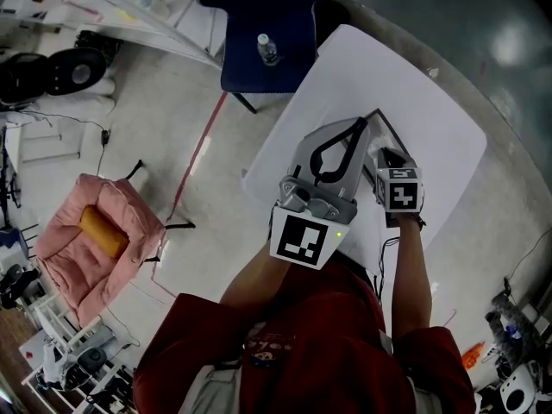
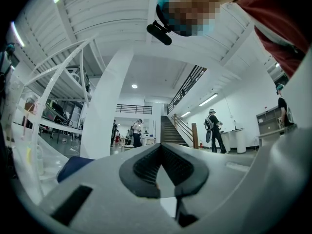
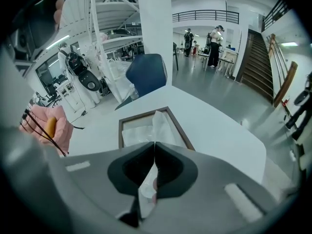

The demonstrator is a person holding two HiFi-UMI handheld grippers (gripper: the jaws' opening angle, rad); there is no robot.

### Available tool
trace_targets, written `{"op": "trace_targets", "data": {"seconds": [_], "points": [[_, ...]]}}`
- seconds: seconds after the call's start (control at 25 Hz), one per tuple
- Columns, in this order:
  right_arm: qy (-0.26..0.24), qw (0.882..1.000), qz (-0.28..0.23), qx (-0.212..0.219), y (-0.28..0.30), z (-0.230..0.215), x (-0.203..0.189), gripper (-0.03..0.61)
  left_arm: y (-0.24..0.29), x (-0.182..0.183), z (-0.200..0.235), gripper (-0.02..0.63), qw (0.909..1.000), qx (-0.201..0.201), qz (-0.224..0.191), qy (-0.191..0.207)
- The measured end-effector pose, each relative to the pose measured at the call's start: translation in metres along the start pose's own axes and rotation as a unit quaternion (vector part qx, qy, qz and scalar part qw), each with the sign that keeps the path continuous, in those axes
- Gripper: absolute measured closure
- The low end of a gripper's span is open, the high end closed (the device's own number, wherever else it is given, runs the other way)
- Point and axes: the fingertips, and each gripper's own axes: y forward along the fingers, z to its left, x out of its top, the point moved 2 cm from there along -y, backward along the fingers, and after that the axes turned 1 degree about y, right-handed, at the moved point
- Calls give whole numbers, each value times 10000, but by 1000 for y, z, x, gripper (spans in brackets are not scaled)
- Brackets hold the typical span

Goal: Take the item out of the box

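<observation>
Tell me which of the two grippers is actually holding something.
The right gripper: its jaws pinch a white sheet rising from the box. The left gripper is shut on nothing.

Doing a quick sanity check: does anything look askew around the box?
Only the white sheet: it stands up crumpled out of the box, pinched in the shut right gripper. Nothing looks spilled or damaged.
</observation>
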Motion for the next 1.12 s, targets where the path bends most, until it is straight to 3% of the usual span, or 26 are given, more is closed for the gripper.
{"op": "trace_targets", "data": {"seconds": [0.72,1.12], "points": [[38,9965,-828,97,-68,11,-6,574,-40,41,-47,612,9990,114,-285,324],[26,9869,-1603,181,-126,13,11,574,-53,56,-73,612,9979,400,-284,416]]}}
